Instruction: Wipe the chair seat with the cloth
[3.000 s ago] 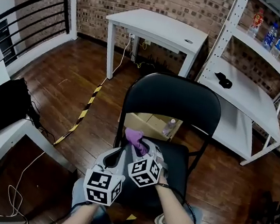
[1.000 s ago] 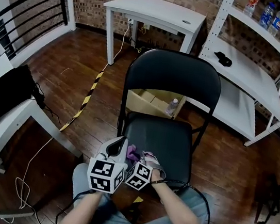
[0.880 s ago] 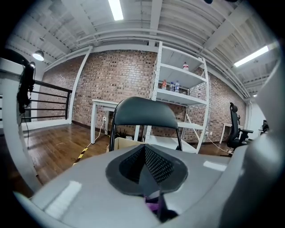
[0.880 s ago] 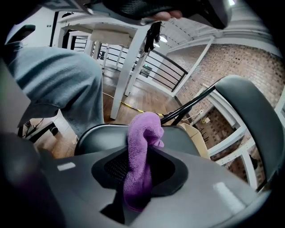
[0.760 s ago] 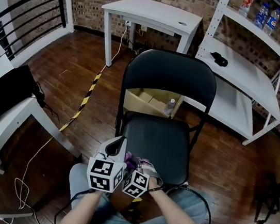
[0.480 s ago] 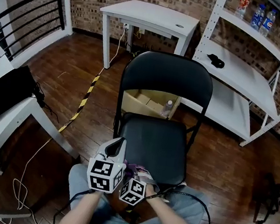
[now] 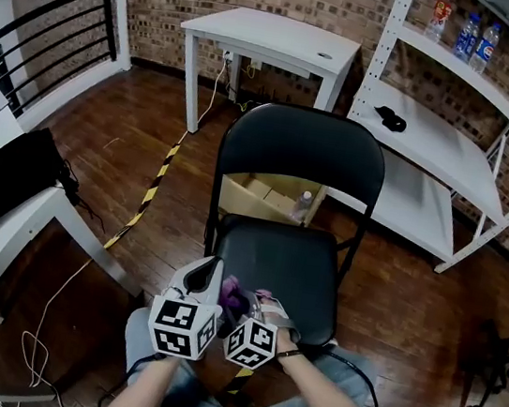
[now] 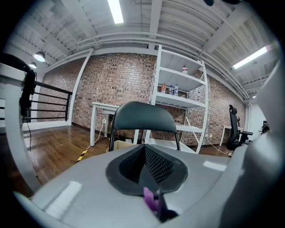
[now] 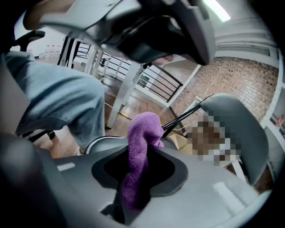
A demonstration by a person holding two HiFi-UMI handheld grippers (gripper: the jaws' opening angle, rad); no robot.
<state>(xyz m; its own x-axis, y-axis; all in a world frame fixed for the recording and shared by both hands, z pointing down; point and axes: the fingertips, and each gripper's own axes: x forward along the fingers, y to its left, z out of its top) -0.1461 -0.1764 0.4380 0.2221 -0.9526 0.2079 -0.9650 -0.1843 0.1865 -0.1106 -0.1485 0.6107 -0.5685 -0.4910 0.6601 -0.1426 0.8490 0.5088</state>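
The pair of claws has been drawn back along the chair seat (image 7: 291, 262). Three seconds ago they were held over the rear left of the seat, close under the backrest (image 7: 302, 154). Now they are found at its front left corner, just above the person's jeans (image 9: 67, 100). Over the last second only a small further retreat toward that edge has been made.

The purple cloth (image 9: 141, 133) is carried between the two claws. The right claw (image 9: 142, 156) is closed on it: a thick fold is pinched between the jaws and stands up ahead of them. The left claw (image 8: 145, 151) is pressed together, and only a sliver of the cloth is seen caught at the root of its jaws. The rest of the cloth lies to its right, toward the other claw.

From this it is judged that one back-to-front stroke has been made down the left strip of the seat. The cloth seems to have been lifted to or past the front edge, though contact with the seat cannot be confirmed from here. The wide black area ahead and to the right of the claws is taken to be still unwiped, so a return toward the backrest and a shift rightward would be called for.
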